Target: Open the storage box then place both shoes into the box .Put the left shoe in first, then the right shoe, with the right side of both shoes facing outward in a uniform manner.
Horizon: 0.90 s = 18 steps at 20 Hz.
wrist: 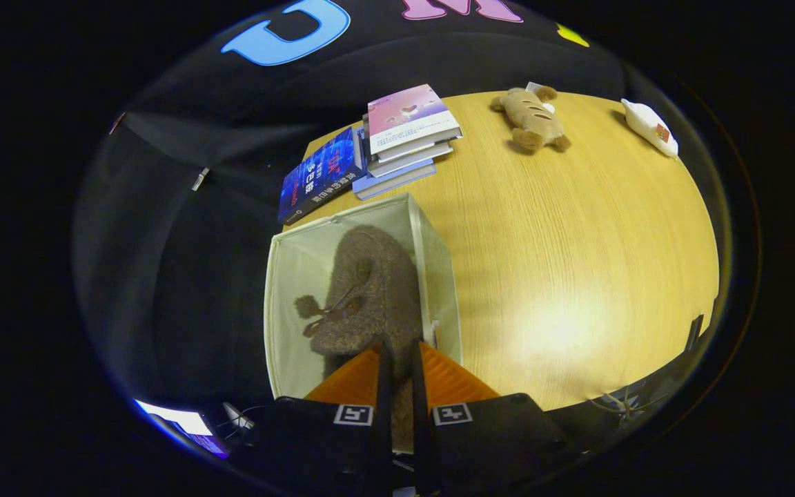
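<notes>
One fuzzy brown shoe (370, 290) with a pompom tie is seen inside the open storage box (287, 276), a pale fabric cube standing at the near left corner of the wooden tabletop (577, 262). The box has no lid over it, so the opening step is judged complete. The gripper (397, 359) is positioned directly above the box, fingers pointing down into it. The jaws stand narrow, nearly together, with a strip of fuzzy brown material showing in the slim gap between them; they appear to be closed on the shoe's near end, both fingers pressing it. Whether that material belongs to the shoe lying in the box or to a second shoe beneath cannot be told, as the fingers hide the near part of the box interior. No shoe is seen on the tabletop.

Judgement on progress: at least one shoe is in or entering the box, not yet released. Which shoe it is, and whether its right side faces outward, cannot be confirmed.

Other items noted: a stack of books (397, 138) at the far left corner of the tabletop just beyond the box, a plush toy (532, 119) near the far edge, and a white packet (649, 128) at the far right corner.
</notes>
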Each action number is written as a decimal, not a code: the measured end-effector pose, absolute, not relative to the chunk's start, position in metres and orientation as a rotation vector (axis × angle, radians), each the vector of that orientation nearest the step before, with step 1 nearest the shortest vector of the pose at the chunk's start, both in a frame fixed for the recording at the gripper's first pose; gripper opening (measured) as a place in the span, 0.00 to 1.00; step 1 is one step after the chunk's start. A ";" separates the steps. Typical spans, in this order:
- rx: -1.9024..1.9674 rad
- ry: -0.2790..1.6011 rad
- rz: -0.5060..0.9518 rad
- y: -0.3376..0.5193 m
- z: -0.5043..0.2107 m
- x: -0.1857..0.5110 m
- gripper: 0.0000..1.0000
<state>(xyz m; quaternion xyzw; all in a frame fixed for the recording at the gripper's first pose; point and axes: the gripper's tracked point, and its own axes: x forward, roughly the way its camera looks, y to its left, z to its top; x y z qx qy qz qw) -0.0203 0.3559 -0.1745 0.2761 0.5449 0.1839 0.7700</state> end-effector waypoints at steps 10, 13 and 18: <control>0.621 1.105 0.429 0.336 -0.160 -0.012 0.99; 0.628 1.072 0.435 0.328 -0.153 -0.012 0.99; 0.625 0.929 0.403 0.289 -0.133 -0.003 0.99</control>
